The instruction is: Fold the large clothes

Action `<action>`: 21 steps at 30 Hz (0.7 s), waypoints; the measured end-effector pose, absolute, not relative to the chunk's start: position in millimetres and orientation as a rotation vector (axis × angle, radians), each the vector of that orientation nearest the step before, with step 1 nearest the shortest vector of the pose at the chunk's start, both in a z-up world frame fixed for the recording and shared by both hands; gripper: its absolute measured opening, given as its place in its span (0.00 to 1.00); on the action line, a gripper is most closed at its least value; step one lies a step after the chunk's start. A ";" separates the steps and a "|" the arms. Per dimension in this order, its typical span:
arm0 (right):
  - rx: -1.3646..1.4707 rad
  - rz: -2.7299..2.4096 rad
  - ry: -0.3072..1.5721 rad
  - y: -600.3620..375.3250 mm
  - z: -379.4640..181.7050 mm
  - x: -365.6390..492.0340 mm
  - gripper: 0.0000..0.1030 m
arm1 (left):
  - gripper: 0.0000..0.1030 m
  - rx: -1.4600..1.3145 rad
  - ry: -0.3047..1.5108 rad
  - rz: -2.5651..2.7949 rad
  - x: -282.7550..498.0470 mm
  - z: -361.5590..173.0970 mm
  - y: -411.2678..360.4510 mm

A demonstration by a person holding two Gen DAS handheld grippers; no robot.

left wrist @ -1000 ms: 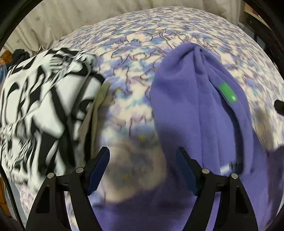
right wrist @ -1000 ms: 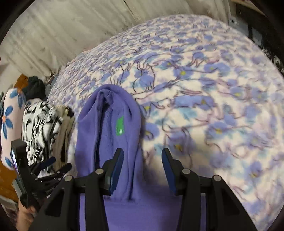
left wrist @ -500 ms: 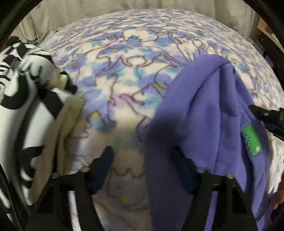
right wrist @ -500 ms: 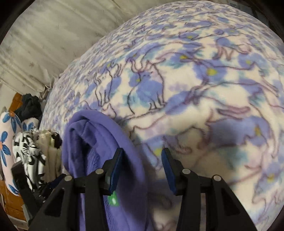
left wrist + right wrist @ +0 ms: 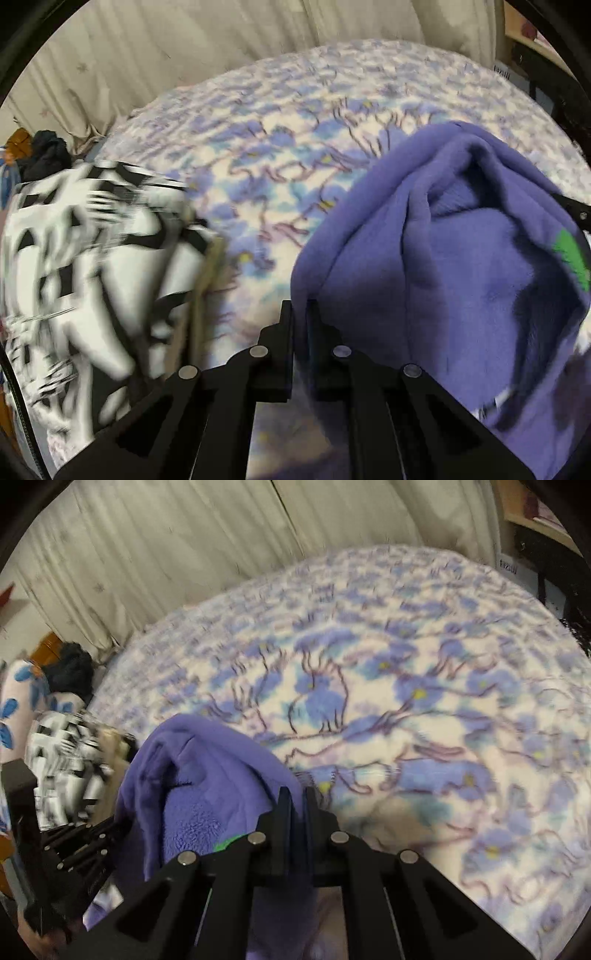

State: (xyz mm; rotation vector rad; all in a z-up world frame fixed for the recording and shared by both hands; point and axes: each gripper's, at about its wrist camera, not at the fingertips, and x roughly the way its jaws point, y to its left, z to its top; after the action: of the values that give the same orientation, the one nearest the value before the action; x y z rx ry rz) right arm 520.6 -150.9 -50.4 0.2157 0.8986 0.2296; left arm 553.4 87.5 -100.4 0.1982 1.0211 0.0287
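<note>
A purple fleece garment (image 5: 461,266) with a green label (image 5: 570,254) hangs bunched above the flowered bed cover. My left gripper (image 5: 300,314) is shut on the garment's left edge. My right gripper (image 5: 297,799) is shut on the garment's right edge; the purple fleece (image 5: 207,786) sags to its left, a bit of green label (image 5: 227,843) showing. The left gripper's body (image 5: 62,853) shows at the lower left of the right wrist view. The garment's lower part is hidden below both grippers.
A blue-flowered fleece cover (image 5: 424,709) spreads over the bed. A folded black-and-white patterned garment (image 5: 92,266) over a beige one (image 5: 207,280) lies at the left. Cream curtains (image 5: 184,554) hang behind the bed. Dark clothes (image 5: 72,672) sit at the far left.
Both grippers have shut on the purple garment's edges and lifted it off the bed. One second ago both were open above it.
</note>
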 end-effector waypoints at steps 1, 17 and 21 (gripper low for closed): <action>0.220 0.243 0.877 -154.4 -38.4 507.4 0.05 | 0.03 0.195 1.012 0.024 543.5 -91.1 90.6; -0.008 0.305 0.761 -161.8 -27.6 237.5 0.10 | 0.04 0.052 1.035 -0.121 275.5 -87.2 120.9; 0.002 0.268 0.850 -171.4 -69.6 202.6 0.11 | 0.04 0.006 1.084 -0.101 234.4 -122.3 130.6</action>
State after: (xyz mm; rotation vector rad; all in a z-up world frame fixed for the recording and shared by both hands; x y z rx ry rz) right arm 202.6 -171.4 -69.6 0.0020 0.8500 0.2678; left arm 234.4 130.6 -122.3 0.0056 1.0836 -0.1007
